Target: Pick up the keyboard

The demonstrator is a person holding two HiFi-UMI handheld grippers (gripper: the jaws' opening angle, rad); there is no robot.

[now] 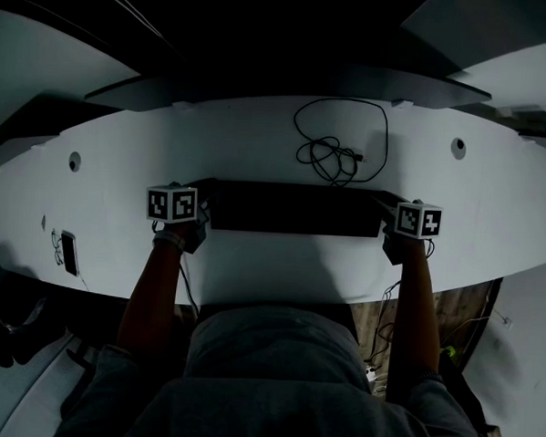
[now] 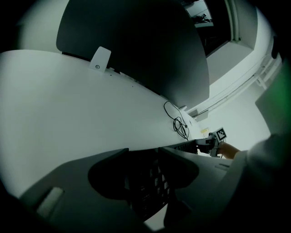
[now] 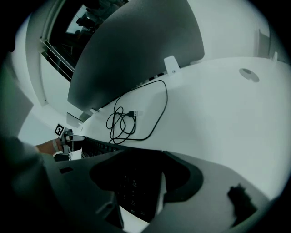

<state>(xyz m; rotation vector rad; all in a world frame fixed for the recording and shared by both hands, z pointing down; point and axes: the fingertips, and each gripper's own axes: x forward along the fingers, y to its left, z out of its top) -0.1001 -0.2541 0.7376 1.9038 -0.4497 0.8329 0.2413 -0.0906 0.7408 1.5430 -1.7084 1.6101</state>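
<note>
A long black keyboard lies flat on the white desk, straight in front of the person. My left gripper is at its left end and my right gripper at its right end. In the left gripper view the keyboard's end sits between the wide jaws of the left gripper, with a gap showing beside it. In the right gripper view the other end of the keyboard likewise lies between the spread jaws of the right gripper. Neither pair of pads visibly presses on it.
A loose black cable is coiled on the desk just behind the keyboard. A dark curved partition stands along the desk's far edge. Round grommets sit left and right. A small dark device lies near the front left edge.
</note>
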